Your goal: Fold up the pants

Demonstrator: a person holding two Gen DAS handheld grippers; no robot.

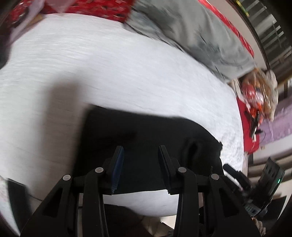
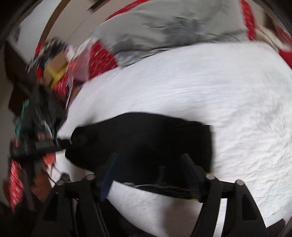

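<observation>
The black pants lie as a folded, compact bundle on the white bed sheet. In the left wrist view my left gripper hovers over the near part of the bundle, its jaws apart with nothing pinched between them. In the right wrist view the pants fill the middle, and my right gripper stands wide open above their near edge, holding nothing. The right gripper's body shows at the lower right of the left wrist view. At the left of the right wrist view is the left gripper's body. Both views are blurred.
A grey patterned cover lies at the far side of the bed over red patterned bedding. Clutter and a purple rug sit beyond the right edge of the bed. A cardboard box and mixed items are piled at the left.
</observation>
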